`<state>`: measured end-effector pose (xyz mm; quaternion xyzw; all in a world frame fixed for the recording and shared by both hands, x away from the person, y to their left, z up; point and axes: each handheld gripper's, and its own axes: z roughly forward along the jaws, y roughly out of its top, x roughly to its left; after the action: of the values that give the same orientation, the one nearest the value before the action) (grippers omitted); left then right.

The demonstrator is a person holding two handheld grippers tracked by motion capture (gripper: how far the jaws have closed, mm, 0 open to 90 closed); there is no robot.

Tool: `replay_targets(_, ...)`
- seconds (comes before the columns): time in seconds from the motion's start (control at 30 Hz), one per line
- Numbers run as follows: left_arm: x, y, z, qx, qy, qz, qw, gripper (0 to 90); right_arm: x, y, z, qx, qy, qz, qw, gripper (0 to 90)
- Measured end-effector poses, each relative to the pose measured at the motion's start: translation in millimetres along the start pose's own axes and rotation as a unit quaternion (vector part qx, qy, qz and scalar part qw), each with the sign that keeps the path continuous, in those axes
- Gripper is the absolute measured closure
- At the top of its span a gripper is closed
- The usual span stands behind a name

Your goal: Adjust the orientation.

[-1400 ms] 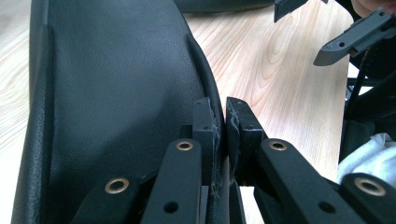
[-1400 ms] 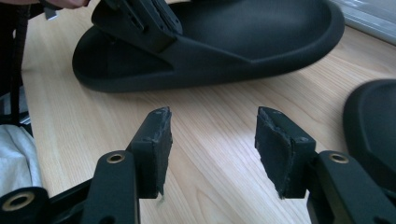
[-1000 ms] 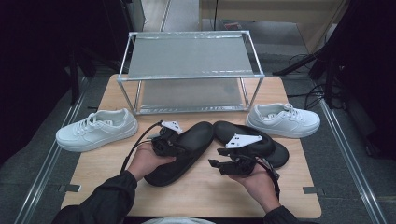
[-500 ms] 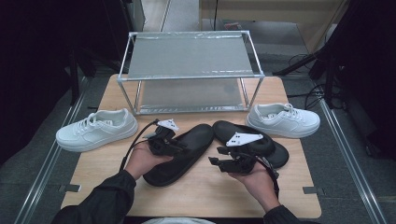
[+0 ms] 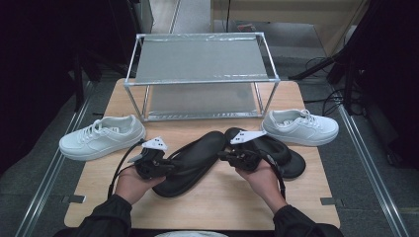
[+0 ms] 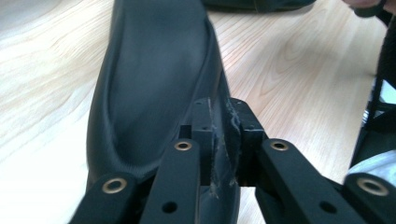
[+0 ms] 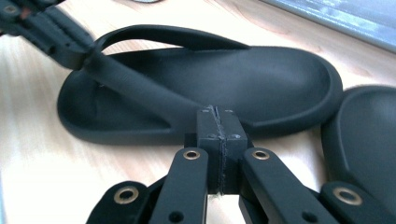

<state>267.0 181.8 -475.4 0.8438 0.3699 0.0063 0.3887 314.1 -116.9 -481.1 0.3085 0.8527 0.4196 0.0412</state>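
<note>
Left gripper point(image 5: 165, 167): clamped on rim of black sandal point(image 5: 192, 155), mid-table on wooden table point(image 5: 306, 197). Right gripper point(image 5: 225, 156): jaws pressed together, nothing visibly between, poised beside same sandal. Second black sandal point(image 5: 276, 150) just right; white sneakers point(image 5: 101, 137) point(image 5: 300, 127) flanking; metal rack point(image 5: 200, 74) behind.

left gripper point(image 5: 165, 165) fingers clamped, right gripper point(image 5: 223, 155) fingers closed

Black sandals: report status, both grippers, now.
Left gripper shut on the near sandal rim. Right gripper shut, beside the far sandal strap. White sneakers flank them; shelf rack behind, path open.
</note>
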Motion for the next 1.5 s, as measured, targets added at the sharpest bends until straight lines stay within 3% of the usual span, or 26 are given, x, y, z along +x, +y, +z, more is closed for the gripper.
replay_targets(0.13, -0.9, -9.0, -1.7, -0.005, 0.005, -0.013, 0.9999, 87.9, -3.4, 7.8, 14.4, 0.004, 0.008, -0.009, 0.9999, 90.0)
replay_targets(0.27, -3.5, -17.6, 4.4, 0.008, 0.006, -0.021, 0.9997, 88.4, -8.6, 15.6, 30.3, 0.013, 0.008, -0.021, 0.9997, 90.0)
replay_targets(0.4, -3.4, -22.4, 14.7, 0.02, 0.011, -0.024, 0.9995, 88.4, -14.3, 19.3, 45.0, 0.032, 0.011, -0.016, 0.9993, 90.0)
replay_targets(0.53, -2.5, -24.4, 16.8, 0.014, 0.011, -0.023, 0.9996, 89.2, -11.2, 19.4, 54.2, 0.05, 0.015, -0.023, 0.9984, 90.0)
replay_targets(0.7, -3.1, -24.8, 15.5, 0.019, 0.029, -0.008, 0.9994, 89.4, -9.5, 19.7, 55.7, 0.053, 0.018, -0.023, 0.9981, 90.0)
replay_targets(0.83, 0.1, -25.6, 12.2, 0.024, 0.041, -0.009, 0.9988, 89.5, -4.4, 19.1, 58.3, 0.06, 0.019, -0.029, 0.9976, 90.0)
replay_targets(0.93, 5.9, -26.8, 8.5, 0.021, 0.051, -0.022, 0.9983, 89.4, 0.2, 18.2, 61.9, 0.069, 0.027, -0.032, 0.9967, 90.0)
replay_targets(1.07, 11.3, -27.7, 7.5, 0.014, 0.049, -0.031, 0.9982, 89.3, 5.3, 18.4, 63.8, 0.074, 0.028, -0.043, 0.9959, 90.0)
replay_targets(1.5, 22.5, -24.4, 10.4, 0.005, 0.043, -0.043, 0.9981, 88.6, 8.1, 13.8, 61.4, 0.077, 0.036, -0.026, 0.9961, 90.0)
